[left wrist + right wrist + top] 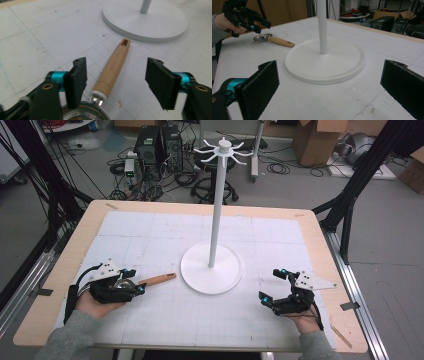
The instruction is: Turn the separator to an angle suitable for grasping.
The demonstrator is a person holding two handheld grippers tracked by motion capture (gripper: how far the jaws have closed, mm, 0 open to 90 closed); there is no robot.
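A strainer (pixel 150 280) with a wooden handle lies flat on the surface (pixel 150 235), left of the white stand (pixel 212 268) and just short of its base. The left hand-held gripper (pixel 134 281) hovers over the strainer's metal bowl, jaws parted, gripping nothing. The right hand-held gripper (pixel 271 285) sits wide open and empty, near right of the stand.

Table (pixel 60 285): white mat (pixel 150 230), stand (pixel 211 268), strainer (pixel 150 281).
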